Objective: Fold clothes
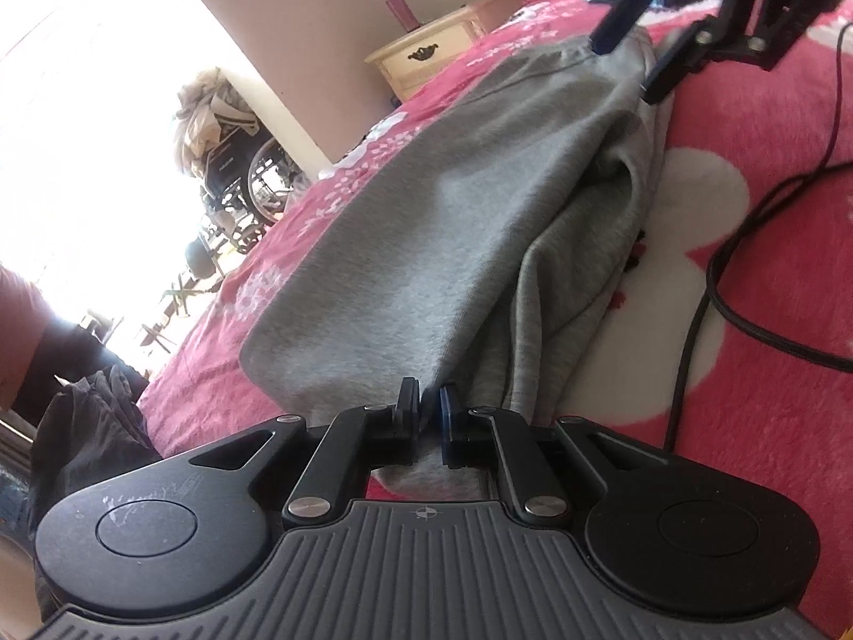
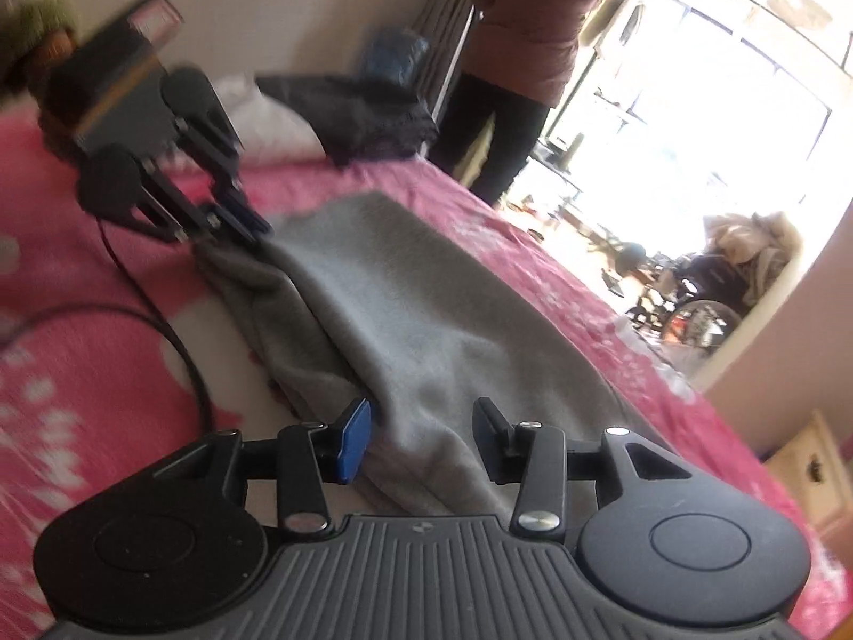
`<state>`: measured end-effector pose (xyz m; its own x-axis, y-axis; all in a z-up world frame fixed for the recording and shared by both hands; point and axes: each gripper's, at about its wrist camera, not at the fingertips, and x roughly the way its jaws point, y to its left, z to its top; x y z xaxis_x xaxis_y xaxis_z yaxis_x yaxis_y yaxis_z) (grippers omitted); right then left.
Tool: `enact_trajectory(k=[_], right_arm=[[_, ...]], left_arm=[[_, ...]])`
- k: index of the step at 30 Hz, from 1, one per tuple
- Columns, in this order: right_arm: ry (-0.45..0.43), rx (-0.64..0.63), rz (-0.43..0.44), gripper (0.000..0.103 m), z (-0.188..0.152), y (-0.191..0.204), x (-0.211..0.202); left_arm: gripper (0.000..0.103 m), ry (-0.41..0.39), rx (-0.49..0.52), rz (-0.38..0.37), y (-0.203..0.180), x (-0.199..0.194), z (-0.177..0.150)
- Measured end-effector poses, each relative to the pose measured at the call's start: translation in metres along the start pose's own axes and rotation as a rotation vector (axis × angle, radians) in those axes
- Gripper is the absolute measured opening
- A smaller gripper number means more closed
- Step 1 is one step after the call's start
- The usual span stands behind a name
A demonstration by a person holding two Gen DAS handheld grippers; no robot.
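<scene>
A grey garment lies folded lengthwise on the pink bedspread. In the left wrist view my left gripper is shut on the near end of the cloth, which is pinched between its pads. At the far end my right gripper hovers with its jaws apart just over the cloth. In the right wrist view the right gripper stands open; the grey garment lies between and below its fingers, and the pads do not press on it. The left gripper grips the opposite end.
A black cable loops over the bedspread beside the garment. A cream nightstand stands past the bed. A person stands at the bed's far side. Dark clothes and a white pillow lie at the bed's end.
</scene>
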<state>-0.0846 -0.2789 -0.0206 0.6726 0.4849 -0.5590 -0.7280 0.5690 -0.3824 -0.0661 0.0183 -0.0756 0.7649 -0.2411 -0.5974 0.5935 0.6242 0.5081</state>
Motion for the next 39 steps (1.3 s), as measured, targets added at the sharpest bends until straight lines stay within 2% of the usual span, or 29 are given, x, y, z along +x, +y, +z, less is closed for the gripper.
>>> enact_trajectory(k=[4, 7, 11, 13, 15, 16, 18, 19, 21, 23, 24, 26, 30, 34, 39], right_arm=[[-0.053, -0.041, 0.113, 0.04, 0.014, 0.011, 0.0], [-0.049, -0.107, 0.181, 0.037, 0.021, 0.024, 0.011], [-0.005, -0.26, 0.189, 0.036, 0.021, 0.046, 0.038], [0.031, -0.331, 0.162, 0.036, 0.018, 0.054, 0.052], [0.078, -0.332, 0.139, 0.004, 0.017, 0.052, 0.062], [0.094, -0.301, 0.14, 0.004, 0.018, 0.048, 0.065], [0.109, -0.147, 0.183, 0.004, 0.023, 0.033, 0.062], [0.12, -0.048, 0.216, 0.004, 0.025, 0.023, 0.062], [0.141, 0.154, 0.284, 0.004, 0.024, 0.002, 0.064], [0.16, 0.297, 0.369, 0.004, 0.019, -0.016, 0.067], [0.167, 0.325, 0.405, 0.003, 0.017, -0.021, 0.068], [0.178, 0.287, 0.449, 0.001, 0.015, -0.022, 0.07], [0.18, 0.25, 0.474, 0.001, 0.015, -0.021, 0.071], [0.153, 0.39, 0.474, 0.001, 0.013, -0.039, 0.076], [0.16, 0.58, 0.449, 0.002, 0.005, -0.059, 0.085]], left_arm=[[0.008, -0.01, -0.063, -0.033, 0.011, -0.015, 0.004], [0.008, -0.031, -0.125, -0.111, 0.014, -0.023, 0.011], [0.008, -0.029, -0.075, -0.181, -0.001, -0.014, 0.018], [0.009, -0.022, -0.062, -0.189, -0.007, -0.004, 0.021], [0.009, -0.016, -0.061, -0.195, -0.01, 0.004, 0.023], [0.009, -0.016, -0.067, -0.199, -0.01, 0.006, 0.024], [0.013, -0.018, -0.068, -0.216, -0.009, 0.008, 0.024], [0.021, -0.018, -0.063, -0.227, -0.009, 0.009, 0.023], [0.028, -0.021, -0.042, -0.247, -0.011, 0.01, 0.021], [0.028, -0.018, -0.022, -0.252, -0.015, 0.011, 0.019], [0.028, -0.02, -0.02, -0.25, -0.016, 0.012, 0.019], [0.028, -0.029, -0.021, -0.242, -0.016, 0.011, 0.019], [0.028, -0.05, -0.021, -0.231, -0.017, 0.014, 0.022], [0.011, -0.029, -0.034, -0.253, -0.015, 0.019, 0.022], [0.009, -0.002, -0.086, -0.292, -0.006, 0.022, 0.019]])
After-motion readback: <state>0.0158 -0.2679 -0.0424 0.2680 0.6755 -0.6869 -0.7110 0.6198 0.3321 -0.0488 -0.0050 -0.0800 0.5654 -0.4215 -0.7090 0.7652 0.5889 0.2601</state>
